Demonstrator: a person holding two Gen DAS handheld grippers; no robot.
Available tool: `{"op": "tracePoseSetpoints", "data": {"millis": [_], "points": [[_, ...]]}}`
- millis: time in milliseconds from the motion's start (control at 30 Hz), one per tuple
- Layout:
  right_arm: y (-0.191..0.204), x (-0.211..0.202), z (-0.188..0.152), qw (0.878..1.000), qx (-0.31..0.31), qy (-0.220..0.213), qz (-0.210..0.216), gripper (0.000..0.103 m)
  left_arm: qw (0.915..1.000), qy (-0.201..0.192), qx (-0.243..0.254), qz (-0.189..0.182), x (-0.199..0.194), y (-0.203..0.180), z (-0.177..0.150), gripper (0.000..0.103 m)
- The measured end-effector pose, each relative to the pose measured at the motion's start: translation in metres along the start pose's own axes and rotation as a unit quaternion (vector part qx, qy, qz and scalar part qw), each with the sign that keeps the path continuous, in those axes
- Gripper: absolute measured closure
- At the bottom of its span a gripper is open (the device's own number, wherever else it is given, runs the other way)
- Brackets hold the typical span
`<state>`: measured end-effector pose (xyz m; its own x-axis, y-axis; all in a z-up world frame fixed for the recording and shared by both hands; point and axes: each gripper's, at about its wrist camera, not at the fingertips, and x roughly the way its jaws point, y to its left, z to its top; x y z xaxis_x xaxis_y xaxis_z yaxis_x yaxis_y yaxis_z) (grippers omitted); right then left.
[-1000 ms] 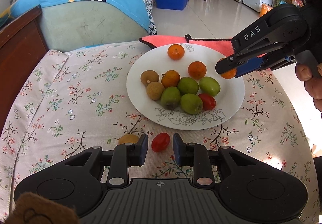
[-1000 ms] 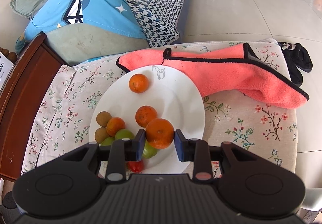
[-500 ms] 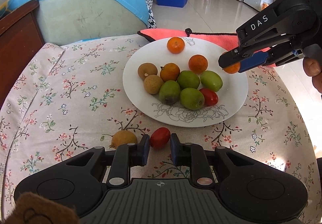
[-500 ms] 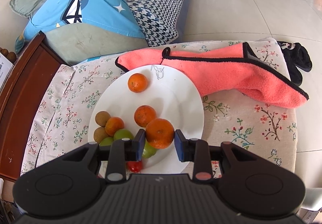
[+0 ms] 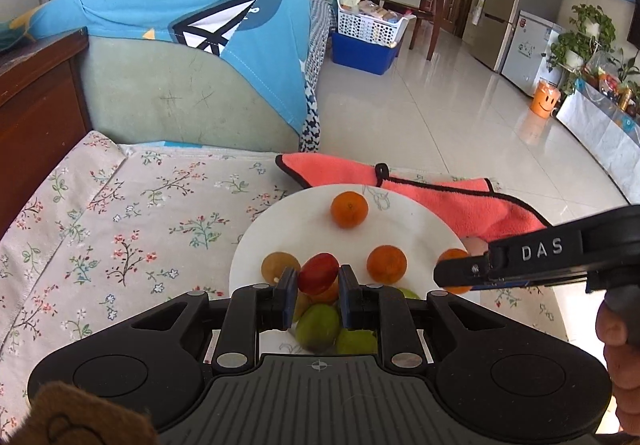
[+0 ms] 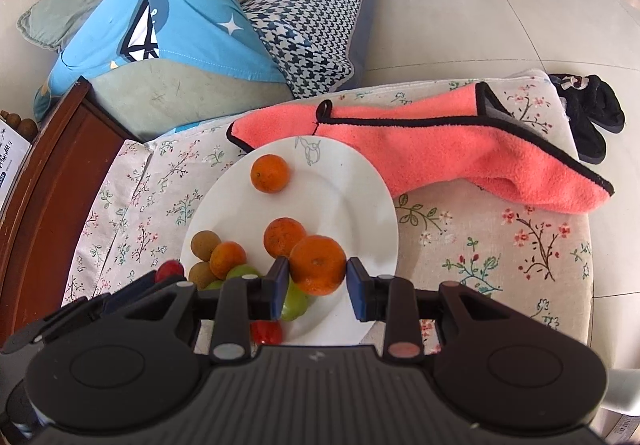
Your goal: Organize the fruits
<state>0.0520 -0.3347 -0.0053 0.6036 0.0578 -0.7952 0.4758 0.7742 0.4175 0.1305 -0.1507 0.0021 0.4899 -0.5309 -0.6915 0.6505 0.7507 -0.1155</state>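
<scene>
Left claw [image 5: 318, 287] gripping red tomato [image 5: 319, 273], right claw [image 6: 316, 281] gripping orange [image 6: 318, 264]: lower gently onto plate [image 5: 404, 217], beside matching fruit.

The plate [image 6: 372, 205] sits on the cloth-covered table [image 6: 500, 245], its far rim touching the towel [image 6: 460, 153], which lies behind it and to its right. Three oranges [image 6: 269, 173] lie apart on the plate; more fruit is bunched at its near left. The left gripper [image 5: 318, 279] holds a tomato [image 5: 318, 273] above that bunch. The right gripper [image 6: 316, 277] holds an orange [image 6: 318, 265] above the plate's near middle. A sofa [image 6: 304, 5] stands behind the table.
</scene>
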Motion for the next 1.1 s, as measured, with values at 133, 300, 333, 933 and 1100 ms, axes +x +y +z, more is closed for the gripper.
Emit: {"op": "tracePoseSetpoints", "data": {"millis": [133,300,333,933,1100], "points": [[-0.004,0.002,0.000,1.000,0.007,0.002,0.003,0.071,0.9998,0.001,-0.019,0.010,0.016,0.000,0.007,0.084],[-0.005,0.008,-0.002,1.000,0.017,0.016,0.007,0.071,0.9993,-0.002,-0.036,0.011,0.027,-0.001,0.013,0.084],[-0.005,0.009,-0.002,1.000,0.017,0.017,0.007,0.071,0.9992,-0.002,-0.039,0.009,0.029,-0.001,0.014,0.084],[0.009,-0.018,0.001,0.999,-0.004,-0.018,0.038,0.067,0.9969,-0.009,-0.044,0.064,-0.025,0.005,0.020,0.056],[0.018,-0.031,-0.010,0.998,-0.022,-0.015,0.055,0.066,0.9945,-0.001,-0.049,0.092,-0.047,0.021,0.010,0.052]]}}
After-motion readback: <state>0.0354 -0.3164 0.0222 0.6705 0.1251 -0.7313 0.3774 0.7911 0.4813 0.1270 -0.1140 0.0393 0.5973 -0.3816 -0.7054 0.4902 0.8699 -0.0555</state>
